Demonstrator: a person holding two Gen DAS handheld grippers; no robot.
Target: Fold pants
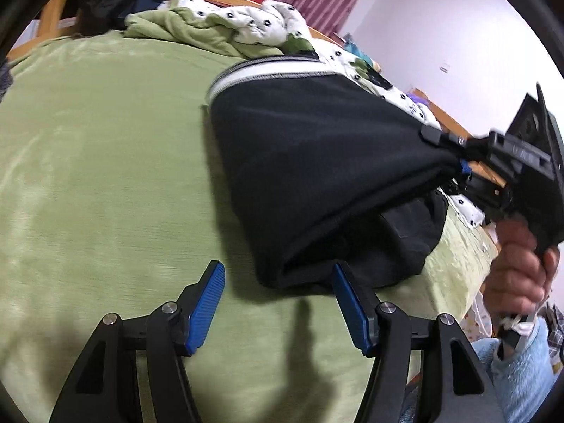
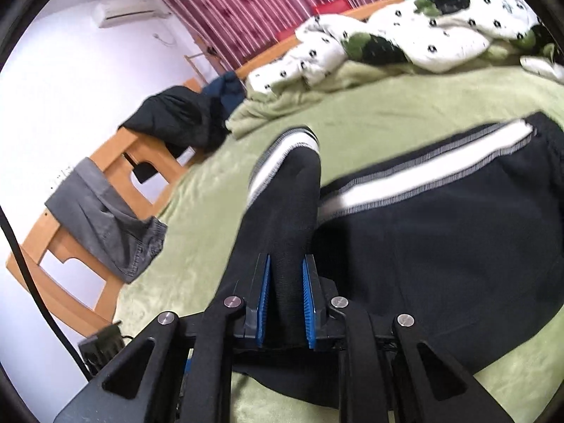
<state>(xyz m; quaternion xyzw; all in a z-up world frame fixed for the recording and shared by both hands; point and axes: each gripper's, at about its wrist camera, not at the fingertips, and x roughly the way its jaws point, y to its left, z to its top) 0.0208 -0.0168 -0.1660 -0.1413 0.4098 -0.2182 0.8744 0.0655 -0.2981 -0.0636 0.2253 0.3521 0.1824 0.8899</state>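
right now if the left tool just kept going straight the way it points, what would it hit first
Probably the green blanket on the bed. The left tool is open and empty, and the folded edge of the black pants sits just beside its right finger, so it might brush that first. Depth is unclear.

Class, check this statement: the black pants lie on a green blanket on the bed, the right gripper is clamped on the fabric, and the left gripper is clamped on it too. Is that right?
Not quite. The left gripper is open, its jaws spread apart with nothing between them, as the left wrist view shows. The rest stands: the black pants lie on the green blanket, and the right gripper is clamped on the fabric.
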